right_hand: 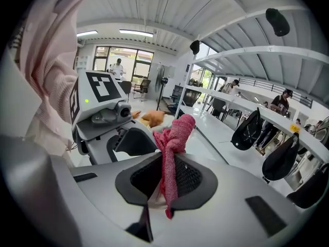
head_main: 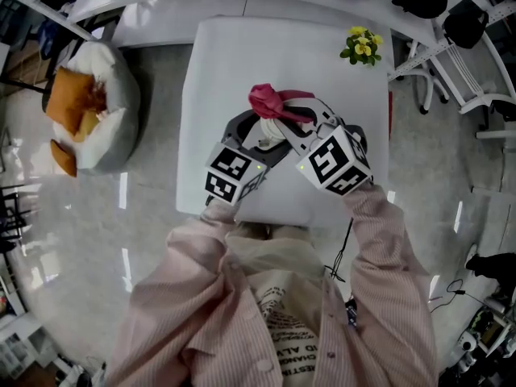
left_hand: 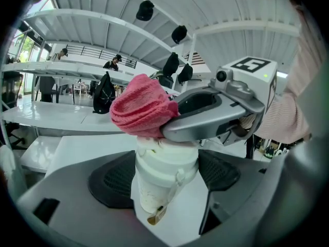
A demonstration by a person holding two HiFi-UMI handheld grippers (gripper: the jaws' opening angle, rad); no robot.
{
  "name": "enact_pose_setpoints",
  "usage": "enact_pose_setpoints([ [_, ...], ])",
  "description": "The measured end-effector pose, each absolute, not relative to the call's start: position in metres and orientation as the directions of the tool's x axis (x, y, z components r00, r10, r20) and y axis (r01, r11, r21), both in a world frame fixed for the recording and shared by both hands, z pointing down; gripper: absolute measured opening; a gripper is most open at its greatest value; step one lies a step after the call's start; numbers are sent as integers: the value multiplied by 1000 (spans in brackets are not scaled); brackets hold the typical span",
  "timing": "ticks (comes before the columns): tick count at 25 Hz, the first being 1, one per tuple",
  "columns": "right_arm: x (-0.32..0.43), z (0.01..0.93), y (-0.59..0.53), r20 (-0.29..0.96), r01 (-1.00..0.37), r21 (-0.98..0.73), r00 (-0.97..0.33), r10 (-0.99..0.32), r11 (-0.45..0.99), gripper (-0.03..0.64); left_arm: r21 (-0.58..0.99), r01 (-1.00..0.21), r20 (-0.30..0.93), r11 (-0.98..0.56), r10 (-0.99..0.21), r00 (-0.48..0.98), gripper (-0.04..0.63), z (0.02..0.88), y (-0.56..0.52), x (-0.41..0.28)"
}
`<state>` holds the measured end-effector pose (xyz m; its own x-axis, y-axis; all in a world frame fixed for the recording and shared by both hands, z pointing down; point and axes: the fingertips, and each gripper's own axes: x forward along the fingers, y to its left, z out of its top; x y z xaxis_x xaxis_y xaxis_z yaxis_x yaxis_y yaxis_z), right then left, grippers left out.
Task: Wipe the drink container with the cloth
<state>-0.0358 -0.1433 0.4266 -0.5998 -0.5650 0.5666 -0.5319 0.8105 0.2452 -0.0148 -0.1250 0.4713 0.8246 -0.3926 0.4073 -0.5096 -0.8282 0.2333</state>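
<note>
My left tongs (left_hand: 164, 178) are clamped round the white, lidded drink container (left_hand: 165, 161), which is upright over the white surface (head_main: 234, 63); the lid hides whatever is inside. My right tongs (right_hand: 167, 181) are clamped on the pink cloth (right_hand: 174, 135), its bunched end resting on the container's lid.

left gripper (left_hand: 164, 178): jaws clamped on white drink container (left_hand: 157, 192), upright | pink cloth (left_hand: 141, 112): bunched on container's lid, touching | right gripper (left_hand: 208, 118): reaches in from right, against cloth | white table (left_hand: 85, 148) underneath
</note>
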Motion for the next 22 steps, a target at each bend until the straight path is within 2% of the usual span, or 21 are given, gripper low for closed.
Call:
enact_pose_setpoints([
  [22,-29,428,-117,605,-543,163,-604,-518,824,44,244,-503,397,-829,-388,832,374,472,-124,-15],
])
